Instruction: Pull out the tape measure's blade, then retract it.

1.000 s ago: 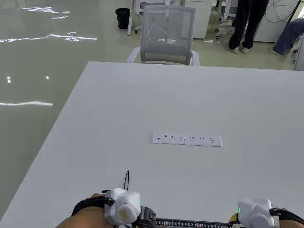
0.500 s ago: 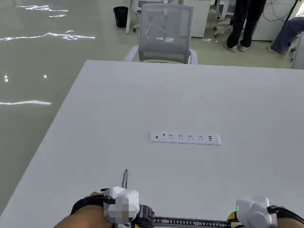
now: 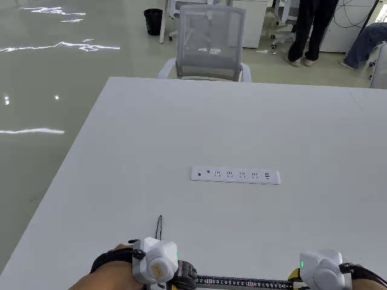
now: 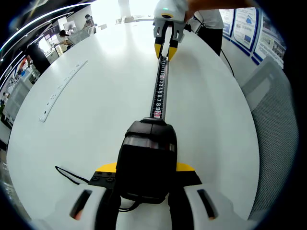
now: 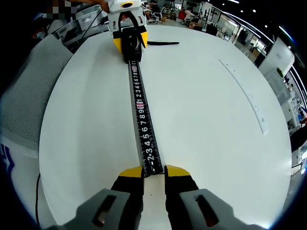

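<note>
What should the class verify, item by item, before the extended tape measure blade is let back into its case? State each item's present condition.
1. Left hand-held gripper clamped on the tape measure case: ok.
2. Right hand-held gripper clamped on the blade tip: ok.
3. Blade straight and untwisted over the table: ok.
4. Power strip apart from the blade's line: ok.
5. Black strap beside the case, off the blade: ok.
6. Blade lock released: cannot tell.
</note>
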Available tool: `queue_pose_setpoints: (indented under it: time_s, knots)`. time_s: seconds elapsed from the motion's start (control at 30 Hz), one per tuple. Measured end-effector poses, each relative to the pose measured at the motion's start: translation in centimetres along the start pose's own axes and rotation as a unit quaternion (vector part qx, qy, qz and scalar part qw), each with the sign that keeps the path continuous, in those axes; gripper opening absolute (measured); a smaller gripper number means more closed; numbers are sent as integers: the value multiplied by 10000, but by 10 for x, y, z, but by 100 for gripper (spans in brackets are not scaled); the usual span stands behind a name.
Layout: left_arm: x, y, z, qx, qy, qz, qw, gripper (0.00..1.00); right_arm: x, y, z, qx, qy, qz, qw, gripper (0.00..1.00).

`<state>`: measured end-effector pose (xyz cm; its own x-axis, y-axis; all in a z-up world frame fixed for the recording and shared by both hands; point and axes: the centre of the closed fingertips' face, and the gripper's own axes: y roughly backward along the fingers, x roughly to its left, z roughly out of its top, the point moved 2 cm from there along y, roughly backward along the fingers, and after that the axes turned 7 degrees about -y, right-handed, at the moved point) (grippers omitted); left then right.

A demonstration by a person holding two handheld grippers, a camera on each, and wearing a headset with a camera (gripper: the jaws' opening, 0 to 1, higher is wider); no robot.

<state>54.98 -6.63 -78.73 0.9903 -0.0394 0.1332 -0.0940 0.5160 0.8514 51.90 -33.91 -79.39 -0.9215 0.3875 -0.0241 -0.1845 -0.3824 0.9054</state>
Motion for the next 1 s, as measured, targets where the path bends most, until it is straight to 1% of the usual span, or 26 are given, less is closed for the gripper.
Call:
queue_pose_setpoints:
  time_s: [0.07,0.1,0.17,0.3,0.33,0.37,0.4,0.47,0.5,0.53,0.57,0.6,0.63,0.7,0.73,1.0]
  knots:
    - [0,0,0,-10,0,4,10000,34,1,0,0,-35,30,-71,10000,16]
    - [0,0,0,-7,-6,4,10000,34,-5,-1,1,-128,55,-247,9996,20]
    - [0,0,0,-7,-6,2,10000,34,-10,1,3,-233,-20,-413,9989,29]
    - [1,0,0,-4,-4,-2,10000,34,-10,1,1,-259,-208,-404,9986,53]
    - [0,0,0,-4,0,-4,10000,34,-8,1,0,-240,-305,-337,9987,55]
    - [0,0,0,-4,-5,-6,10000,34,-5,2,2,-289,-393,-287,9984,58]
    - [0,0,-1,-5,-4,-7,10000,34,-6,2,2,-304,-421,-308,9982,65]
    - [0,0,-1,-6,-4,-8,10000,34,-7,1,1,-330,-756,-339,9960,78]
    - [0,0,-1,-7,-2,-7,10000,34,-8,0,0,-362,-896,-324,9948,87]
    - [0,0,0,-11,2,-6,10000,34,-8,1,0,-409,-1054,-319,9931,93]
    - [0,0,-1,-9,-1,-6,10000,34,-9,3,1,-447,-1161,-385,9915,99]
    - [0,0,0,-8,-2,-7,10000,34,-11,5,-1,-429,-1220,-355,9910,100]
    - [0,0,0,-9,-1,-7,10000,34,-12,5,-3,-403,-1236,-370,9908,100]
    - [0,0,0,-8,-2,-7,10000,34,-15,6,-6,-445,-1315,-409,9895,100]
    - [0,0,0,-7,-1,-8,10000,34,-15,7,-8,-406,-1340,-428,9892,100]
    - [1,-1,0,2,18,-14,10000,35,-13,10,-11,-430,-1422,-464,9878,100]
